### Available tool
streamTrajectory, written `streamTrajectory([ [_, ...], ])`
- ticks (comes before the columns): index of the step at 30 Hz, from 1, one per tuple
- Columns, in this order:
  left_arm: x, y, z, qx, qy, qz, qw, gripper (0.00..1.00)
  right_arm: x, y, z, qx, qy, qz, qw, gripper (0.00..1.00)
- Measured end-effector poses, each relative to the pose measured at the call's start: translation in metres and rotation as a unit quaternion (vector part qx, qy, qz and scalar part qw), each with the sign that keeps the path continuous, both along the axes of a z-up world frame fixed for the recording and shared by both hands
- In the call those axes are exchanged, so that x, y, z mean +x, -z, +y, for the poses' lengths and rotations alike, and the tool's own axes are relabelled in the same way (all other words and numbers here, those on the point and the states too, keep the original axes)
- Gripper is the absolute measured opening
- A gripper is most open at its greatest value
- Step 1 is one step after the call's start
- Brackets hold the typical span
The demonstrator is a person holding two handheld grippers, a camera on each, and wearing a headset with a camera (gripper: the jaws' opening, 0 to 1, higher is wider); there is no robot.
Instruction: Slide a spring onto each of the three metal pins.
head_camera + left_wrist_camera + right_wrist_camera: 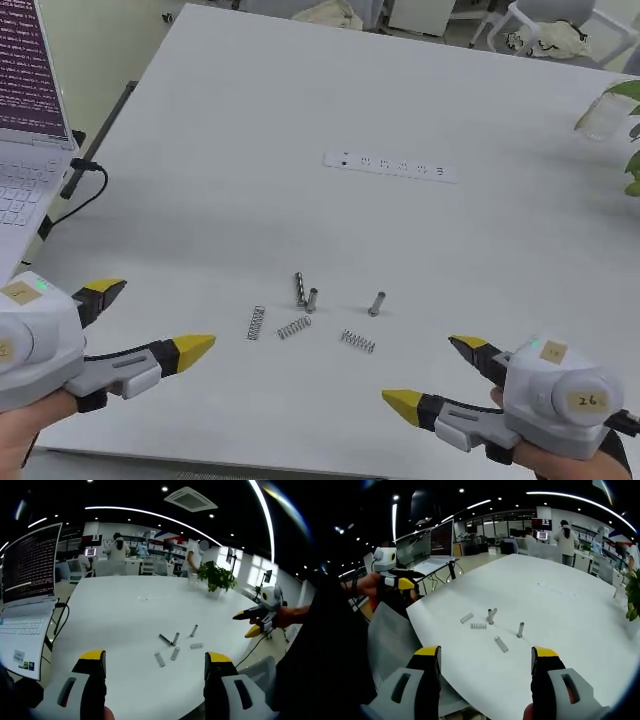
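Both claws have their yellow-tipped jaws spread wide apart, with nothing between them. The left claw (165, 314) is at the lower left of the head view and the right claw (421, 370) at the lower right. Each hangs over the near edge of the white worktop (300, 110), well apart from the parts.

The task pieces lie between them, at the lower centre of the frame. The first pin (299, 288) lies flat, pointing up the frame. The second pin (312, 299) stands just beside its lower end and looks upright. The third pin (377, 303) stands upright, apart to the right.

Three springs lie loose on the worktop below the pins, each free of any pin. The left spring (256, 322) is furthest left, and the middle spring (294, 327) is just below the two close pins. The right spring (357, 341) is below and left of the third pin.

A white power strip (392, 167) lies at the upper centre. An open laptop (25, 130) sits at the upper left edge, with a black cable (85, 195) beside it. Green plant leaves (630, 130) show at the right edge
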State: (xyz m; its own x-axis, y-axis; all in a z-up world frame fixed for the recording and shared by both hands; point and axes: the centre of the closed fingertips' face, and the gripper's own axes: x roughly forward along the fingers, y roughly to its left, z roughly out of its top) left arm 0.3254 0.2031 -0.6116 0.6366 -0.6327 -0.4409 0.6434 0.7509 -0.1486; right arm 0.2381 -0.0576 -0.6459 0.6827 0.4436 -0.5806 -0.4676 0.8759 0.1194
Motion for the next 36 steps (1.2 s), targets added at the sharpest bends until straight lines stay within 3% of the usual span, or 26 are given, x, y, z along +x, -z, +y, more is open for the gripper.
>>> streamTrajectory([
  [16, 0.005, 0.001, 0.002, -0.005, -0.006, 0.003, 1.0000, 0.75, 0.001, 0.001, 0.005, -0.001, -0.005, 0.002, 1.0000, 0.72],
  [36, 0.015, 0.001, -0.004, -0.004, -0.001, 0.004, 1.0000, 0.74, -0.001, 0.003, -0.006, 0.004, 0.014, -0.001, 0.9999, 0.73],
])
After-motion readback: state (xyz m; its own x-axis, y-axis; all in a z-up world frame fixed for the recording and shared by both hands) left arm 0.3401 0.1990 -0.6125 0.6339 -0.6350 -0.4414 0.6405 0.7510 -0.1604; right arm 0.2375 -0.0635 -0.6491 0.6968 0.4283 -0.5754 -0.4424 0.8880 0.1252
